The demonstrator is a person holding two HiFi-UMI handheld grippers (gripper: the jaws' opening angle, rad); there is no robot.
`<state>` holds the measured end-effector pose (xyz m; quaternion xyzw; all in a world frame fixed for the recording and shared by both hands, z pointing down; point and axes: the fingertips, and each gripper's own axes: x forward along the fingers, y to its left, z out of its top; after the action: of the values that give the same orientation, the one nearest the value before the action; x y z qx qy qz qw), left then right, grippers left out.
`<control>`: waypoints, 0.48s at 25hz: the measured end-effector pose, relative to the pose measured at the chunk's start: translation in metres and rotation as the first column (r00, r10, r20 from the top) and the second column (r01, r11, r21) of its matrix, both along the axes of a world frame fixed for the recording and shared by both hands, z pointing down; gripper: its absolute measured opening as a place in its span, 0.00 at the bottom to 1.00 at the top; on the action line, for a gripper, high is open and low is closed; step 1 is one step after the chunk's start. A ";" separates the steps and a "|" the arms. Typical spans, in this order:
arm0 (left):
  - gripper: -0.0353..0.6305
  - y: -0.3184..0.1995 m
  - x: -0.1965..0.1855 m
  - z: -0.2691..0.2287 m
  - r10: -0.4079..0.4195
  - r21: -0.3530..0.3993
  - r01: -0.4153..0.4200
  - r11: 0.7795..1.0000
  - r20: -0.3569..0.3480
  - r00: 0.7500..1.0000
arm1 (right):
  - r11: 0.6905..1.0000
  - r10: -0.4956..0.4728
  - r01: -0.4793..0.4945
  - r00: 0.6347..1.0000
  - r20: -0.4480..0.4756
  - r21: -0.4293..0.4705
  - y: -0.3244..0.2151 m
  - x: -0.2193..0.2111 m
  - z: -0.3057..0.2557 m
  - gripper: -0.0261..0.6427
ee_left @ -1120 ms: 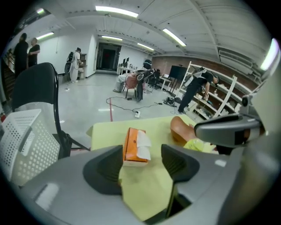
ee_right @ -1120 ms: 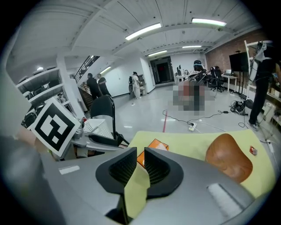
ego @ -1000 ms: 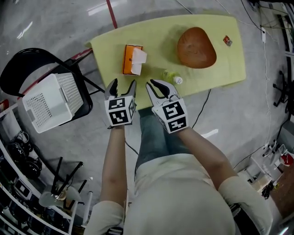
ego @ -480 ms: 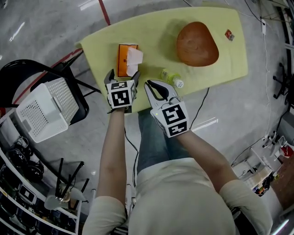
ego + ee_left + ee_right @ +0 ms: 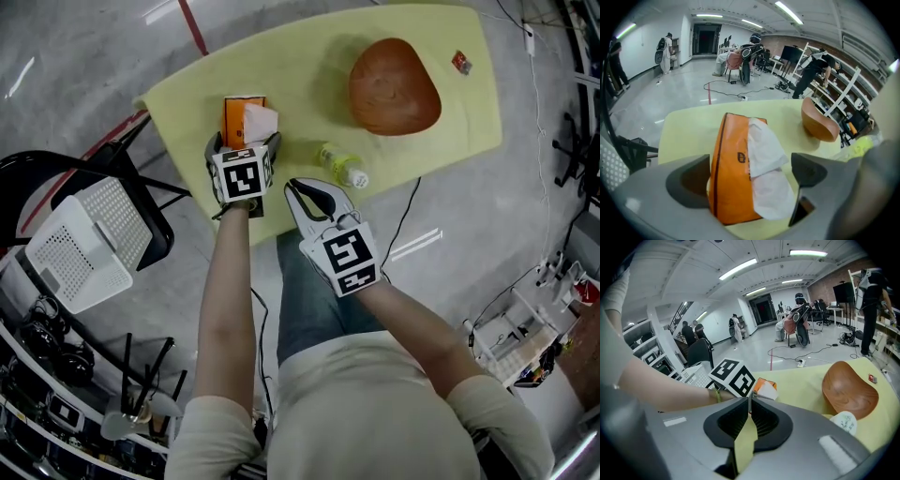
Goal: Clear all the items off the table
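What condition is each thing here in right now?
Left tool: open, jaws just been opening, tissue box between them.
Right tool: shut, jaws just been closing, nothing between them.
Tissue box: flat on table, tissue sticking out.
Bottle: lying on its side, capped.
Bowl: upright, empty.

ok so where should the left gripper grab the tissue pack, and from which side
Across its two long orange sides at the near end, coming from above. The tissue pack lies flat, pointing away from you, so its narrow width suits the jaws. The left gripper has just been opening its jaws and straddles that end, not pressing. Avoid the loose tissue; it would likely pull out.
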<state>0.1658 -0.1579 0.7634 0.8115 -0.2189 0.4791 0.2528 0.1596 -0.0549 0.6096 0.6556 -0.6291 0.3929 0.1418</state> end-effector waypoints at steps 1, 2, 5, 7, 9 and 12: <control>0.85 0.000 0.001 0.004 0.006 0.003 -0.006 1.000 0.012 1.000 | 1.000 0.005 -0.005 1.000 0.003 -0.002 0.001 0.001 0.001 0.07; 0.85 0.000 0.001 0.009 0.016 0.005 -0.016 1.000 0.025 1.000 | 1.000 0.010 -0.010 1.000 0.006 -0.002 0.001 0.001 0.001 0.07; 0.85 0.001 0.001 0.021 0.050 0.003 -0.051 0.999 0.061 0.997 | 1.000 0.023 -0.023 1.000 0.011 -0.001 0.004 0.001 0.005 0.07; 0.84 0.001 0.000 0.028 0.063 0.009 -0.064 0.998 0.088 0.994 | 1.000 0.030 -0.030 0.999 0.011 0.001 0.005 0.002 0.007 0.07; 0.77 -0.002 -0.001 0.031 0.069 0.030 -0.073 0.997 0.108 0.992 | 0.999 0.036 -0.036 0.999 0.013 0.000 0.006 0.004 0.008 0.07; 0.72 -0.004 -0.003 0.032 0.069 0.043 -0.074 0.996 0.113 0.991 | 0.999 0.040 -0.040 0.999 0.018 -0.003 0.008 0.005 0.008 0.07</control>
<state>0.1631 -0.1624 0.7958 0.7966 -0.2146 0.5271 0.2038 0.1649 -0.0469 0.6180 0.6642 -0.6166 0.4024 0.1292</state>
